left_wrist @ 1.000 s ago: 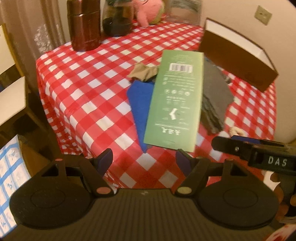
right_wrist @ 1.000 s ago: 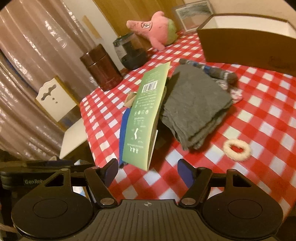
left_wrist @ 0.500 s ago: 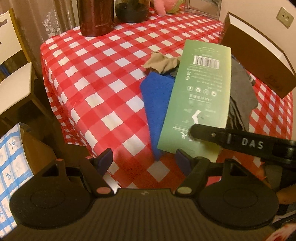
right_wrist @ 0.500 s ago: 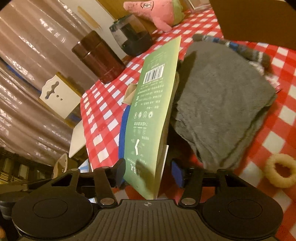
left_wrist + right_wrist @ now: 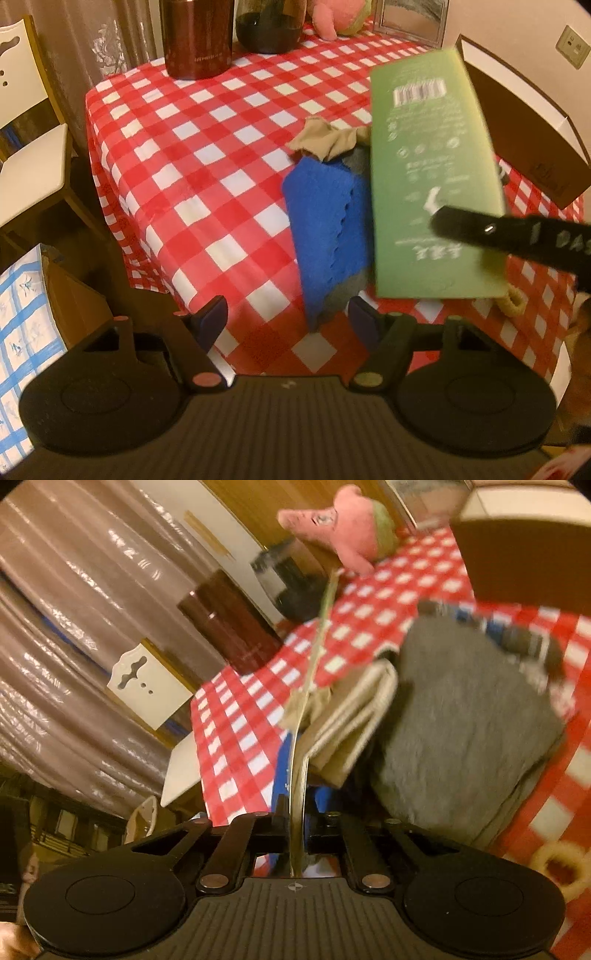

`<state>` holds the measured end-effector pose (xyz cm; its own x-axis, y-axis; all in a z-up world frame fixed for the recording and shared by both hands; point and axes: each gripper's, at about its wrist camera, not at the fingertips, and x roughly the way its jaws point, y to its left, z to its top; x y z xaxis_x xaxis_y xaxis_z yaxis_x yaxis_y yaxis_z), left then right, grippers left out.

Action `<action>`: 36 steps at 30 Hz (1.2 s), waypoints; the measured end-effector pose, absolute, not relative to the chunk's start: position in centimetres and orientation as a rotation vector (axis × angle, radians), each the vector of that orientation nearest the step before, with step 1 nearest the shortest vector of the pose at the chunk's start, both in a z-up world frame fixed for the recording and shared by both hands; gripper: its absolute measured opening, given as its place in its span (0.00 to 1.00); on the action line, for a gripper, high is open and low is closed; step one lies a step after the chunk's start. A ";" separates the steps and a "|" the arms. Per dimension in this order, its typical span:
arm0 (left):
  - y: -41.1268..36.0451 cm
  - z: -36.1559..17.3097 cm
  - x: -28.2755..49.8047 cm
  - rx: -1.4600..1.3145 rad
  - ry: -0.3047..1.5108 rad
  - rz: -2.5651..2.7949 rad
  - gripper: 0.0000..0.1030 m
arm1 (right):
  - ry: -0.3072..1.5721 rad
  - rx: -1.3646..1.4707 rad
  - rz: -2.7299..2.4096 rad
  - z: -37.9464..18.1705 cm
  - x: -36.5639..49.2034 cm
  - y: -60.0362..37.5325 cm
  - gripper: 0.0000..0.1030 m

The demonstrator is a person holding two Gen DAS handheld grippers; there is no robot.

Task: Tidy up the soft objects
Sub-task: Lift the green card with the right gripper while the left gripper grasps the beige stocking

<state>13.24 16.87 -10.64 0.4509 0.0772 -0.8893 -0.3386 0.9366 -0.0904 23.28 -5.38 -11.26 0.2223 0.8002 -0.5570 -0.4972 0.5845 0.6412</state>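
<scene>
Right claw clamped tight on green card's lower edge, lifting it clear of the blue cloth on the surface. Left claw wide, empty, likely readying for the cloth.

A wide stretch of the red-and-white checked surface is left bare on the left side, and passage there is open. The far edge is blocked by a tall dark-red cylindrical canister and a dark glass jar. To the right, the way is barred by an open brown cardboard box. The middle is taken up by a flat green card package raised in the right tongs, with a folded blue cloth below it.
</scene>
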 end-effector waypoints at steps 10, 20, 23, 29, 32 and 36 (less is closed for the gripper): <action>15.2 -9.0 15.2 -0.247 1.035 0.247 0.68 | 0.909 0.329 0.920 -5.1 25.8 -9.7 0.06; 14.2 -8.5 18.6 -0.201 1.007 0.207 0.66 | 0.896 0.293 0.812 -3.4 28.4 -15.5 0.06; 14.6 -8.6 19.9 -0.171 1.011 0.178 0.66 | 0.913 0.295 0.749 -3.9 28.8 -16.7 0.06; 16.5 -9.7 23.7 -0.086 1.028 0.088 0.66 | 0.944 0.279 0.608 -4.9 29.2 -17.8 0.06; 17.4 -10.3 25.3 -0.037 1.035 0.038 0.66 | 0.957 0.290 0.539 -5.2 29.0 -17.8 0.06; 18.8 -11.4 27.3 0.017 1.049 -0.016 0.66 | 0.963 0.273 0.465 -5.3 28.6 -17.4 0.06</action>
